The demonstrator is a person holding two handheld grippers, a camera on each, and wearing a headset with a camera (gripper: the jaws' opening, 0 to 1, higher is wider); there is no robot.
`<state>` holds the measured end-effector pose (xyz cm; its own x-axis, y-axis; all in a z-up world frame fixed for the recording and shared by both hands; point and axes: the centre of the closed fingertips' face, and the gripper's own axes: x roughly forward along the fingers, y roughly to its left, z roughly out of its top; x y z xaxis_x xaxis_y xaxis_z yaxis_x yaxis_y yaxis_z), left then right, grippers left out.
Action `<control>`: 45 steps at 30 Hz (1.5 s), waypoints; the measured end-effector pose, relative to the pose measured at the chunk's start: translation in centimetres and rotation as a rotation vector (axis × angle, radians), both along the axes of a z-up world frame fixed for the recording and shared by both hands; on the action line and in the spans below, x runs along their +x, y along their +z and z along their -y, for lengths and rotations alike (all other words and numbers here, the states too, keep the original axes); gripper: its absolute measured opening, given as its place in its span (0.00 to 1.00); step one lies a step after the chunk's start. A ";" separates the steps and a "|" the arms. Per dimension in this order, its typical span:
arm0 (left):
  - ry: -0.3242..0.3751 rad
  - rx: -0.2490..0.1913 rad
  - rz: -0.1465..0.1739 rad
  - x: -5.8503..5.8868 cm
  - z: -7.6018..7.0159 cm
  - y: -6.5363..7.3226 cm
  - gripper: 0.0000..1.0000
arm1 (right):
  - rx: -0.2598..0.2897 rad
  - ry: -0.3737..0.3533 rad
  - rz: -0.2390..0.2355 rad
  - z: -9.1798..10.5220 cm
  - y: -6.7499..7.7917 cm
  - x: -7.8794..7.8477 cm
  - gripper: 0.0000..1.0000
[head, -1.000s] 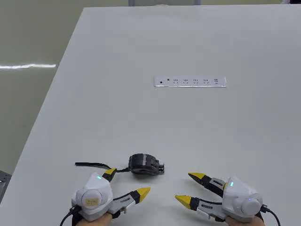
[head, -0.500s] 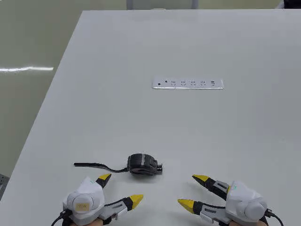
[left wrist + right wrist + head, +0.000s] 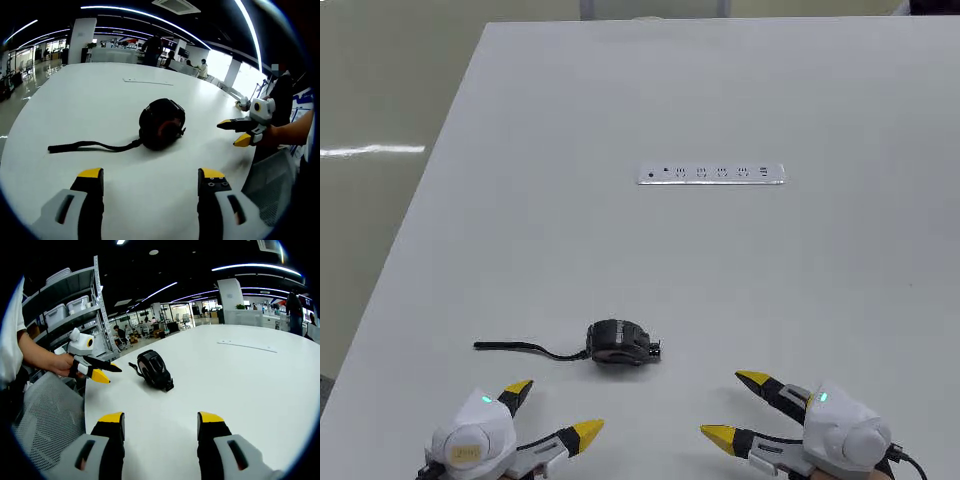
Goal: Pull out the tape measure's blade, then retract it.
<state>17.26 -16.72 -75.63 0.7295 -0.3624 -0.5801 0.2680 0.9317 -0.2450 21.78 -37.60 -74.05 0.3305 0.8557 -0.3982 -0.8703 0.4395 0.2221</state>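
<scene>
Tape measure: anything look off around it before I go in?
Nothing stands out. The black round tape measure lies on the white table, its black wrist strap trailing flat to one side, no blade drawn out. The left gripper and right gripper hover open, short of it.

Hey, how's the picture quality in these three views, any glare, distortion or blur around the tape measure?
Head view: soft, even light, tape measure sharp with hardly a shadow, one glare streak on the floor at left. Left gripper view: fisheye bends the table edge, ceiling lights glare brightly, tape measure in focus. Right gripper view: same fisheye bending, tape measure crisp.
</scene>
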 end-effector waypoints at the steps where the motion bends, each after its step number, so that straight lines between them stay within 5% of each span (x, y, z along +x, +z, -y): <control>1: 0.008 -0.009 0.002 0.0 -0.1 0.1 0.75 | -0.002 -0.003 -0.001 0.1 -0.1 0.0 0.59; 21: 0.010 -0.022 0.008 -2.3 -2.7 0.7 0.76 | 0.010 -0.056 0.016 1.9 1.0 -0.7 0.63; 45: -0.017 -0.036 0.017 -5.0 -2.5 1.0 0.83 | -0.003 -0.079 0.040 3.9 1.7 -2.1 0.67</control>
